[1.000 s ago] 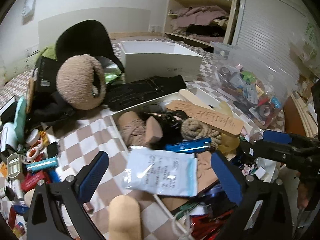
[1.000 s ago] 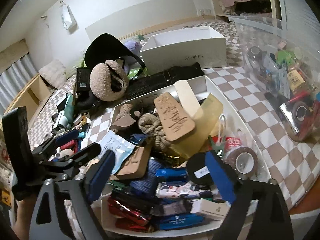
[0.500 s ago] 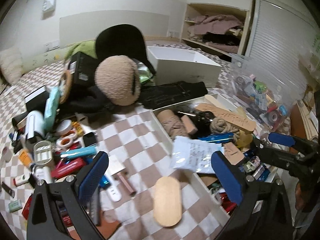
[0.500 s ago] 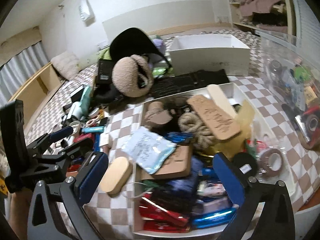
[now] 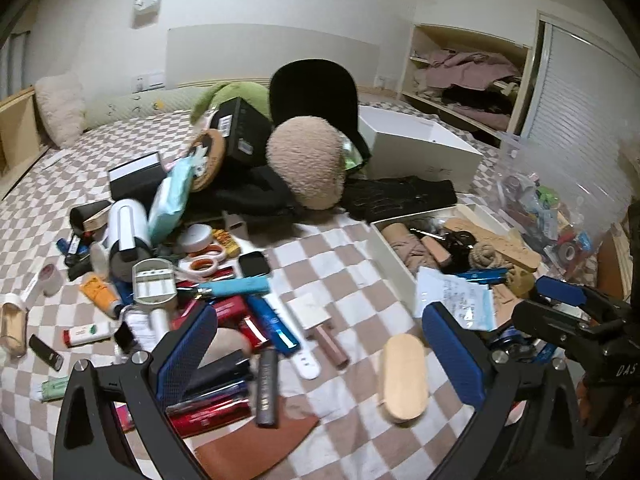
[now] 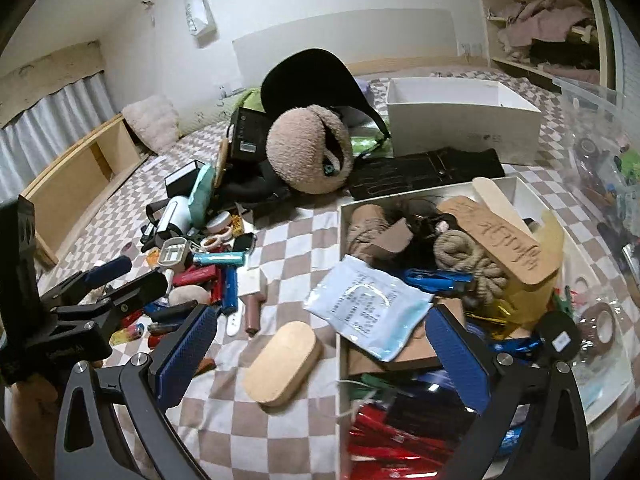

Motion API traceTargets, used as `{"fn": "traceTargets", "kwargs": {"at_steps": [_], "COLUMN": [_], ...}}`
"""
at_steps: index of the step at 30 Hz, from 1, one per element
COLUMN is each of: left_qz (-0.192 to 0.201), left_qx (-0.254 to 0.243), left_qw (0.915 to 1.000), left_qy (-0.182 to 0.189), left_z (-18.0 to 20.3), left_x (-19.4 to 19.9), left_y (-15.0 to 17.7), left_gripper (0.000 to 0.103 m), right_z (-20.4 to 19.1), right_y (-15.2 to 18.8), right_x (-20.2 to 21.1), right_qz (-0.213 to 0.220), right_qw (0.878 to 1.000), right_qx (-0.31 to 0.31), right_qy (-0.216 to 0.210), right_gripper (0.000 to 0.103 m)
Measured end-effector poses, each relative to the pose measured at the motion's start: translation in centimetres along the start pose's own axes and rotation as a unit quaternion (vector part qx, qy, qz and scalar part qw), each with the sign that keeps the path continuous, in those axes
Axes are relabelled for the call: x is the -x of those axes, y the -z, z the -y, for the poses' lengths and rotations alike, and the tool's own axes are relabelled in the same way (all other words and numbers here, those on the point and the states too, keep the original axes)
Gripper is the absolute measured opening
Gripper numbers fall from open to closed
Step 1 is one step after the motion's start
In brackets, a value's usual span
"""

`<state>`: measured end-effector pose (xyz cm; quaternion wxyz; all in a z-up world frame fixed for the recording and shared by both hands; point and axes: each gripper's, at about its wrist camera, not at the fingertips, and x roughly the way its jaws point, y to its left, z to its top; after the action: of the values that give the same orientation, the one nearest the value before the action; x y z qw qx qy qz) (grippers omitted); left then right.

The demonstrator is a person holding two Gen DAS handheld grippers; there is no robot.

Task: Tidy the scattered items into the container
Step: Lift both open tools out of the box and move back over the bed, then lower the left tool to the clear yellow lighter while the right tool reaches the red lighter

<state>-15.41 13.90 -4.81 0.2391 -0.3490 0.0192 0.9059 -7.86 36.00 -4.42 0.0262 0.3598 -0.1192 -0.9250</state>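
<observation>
The white tray (image 6: 340, 216), heaped with rope, wooden boards and packets, lies at the right on the checked cloth, and its rim (image 5: 394, 256) shows in the left wrist view too. My right gripper (image 6: 322, 350) hangs open over the tray's near left corner with nothing between its pads. A tan oval block (image 6: 284, 364) lies on the cloth just outside the tray. A pale blue packet (image 6: 368, 312) overhangs the rim. My left gripper (image 5: 320, 344) is open and empty above the scattered pile (image 5: 224, 288) of tubes, pens and cases. The oval block (image 5: 402, 376) lies near its right finger.
Behind the pile sit a plush earmuff (image 6: 308, 152), a black cap (image 6: 312, 76), a black glove (image 6: 428, 172) and a white shoebox (image 6: 460, 120). A clear bin of tapes (image 5: 560, 200) stands far right. A brown leather piece (image 5: 256, 444) lies near the front.
Both grippers have swung left, from over the tray toward the scattered pile. The tray now sits further right in both views. The right jaws have widened slightly.
</observation>
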Motion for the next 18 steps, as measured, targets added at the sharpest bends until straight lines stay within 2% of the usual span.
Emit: {"fn": "traceTargets", "kwargs": {"at_steps": [4, 13, 18], "left_qz": [-0.001, -0.009, -0.017], "left_qx": [0.012, 0.043, 0.049], "left_qw": [0.9998, 0.9974, 0.9951], "left_qy": [-0.013, -0.057, -0.085], "left_z": [-1.7, -6.1, -8.8], "left_x": [0.2, 0.2, 0.1], "left_y": [0.5, 1.9, 2.7], "left_gripper": [0.103, 0.103, 0.103], "right_z": [-1.2, -4.1, -5.3], "right_y": [0.5, 1.5, 1.8], "right_x": [-0.5, -2.8, -4.4], "right_qz": [0.01, -0.012, -0.024], "right_qw": [1.0, 0.999, 0.998], "right_qx": [0.008, 0.041, 0.054], "right_qy": [-0.007, -0.004, -0.035], "right_gripper": [0.103, 0.103, 0.103]}}
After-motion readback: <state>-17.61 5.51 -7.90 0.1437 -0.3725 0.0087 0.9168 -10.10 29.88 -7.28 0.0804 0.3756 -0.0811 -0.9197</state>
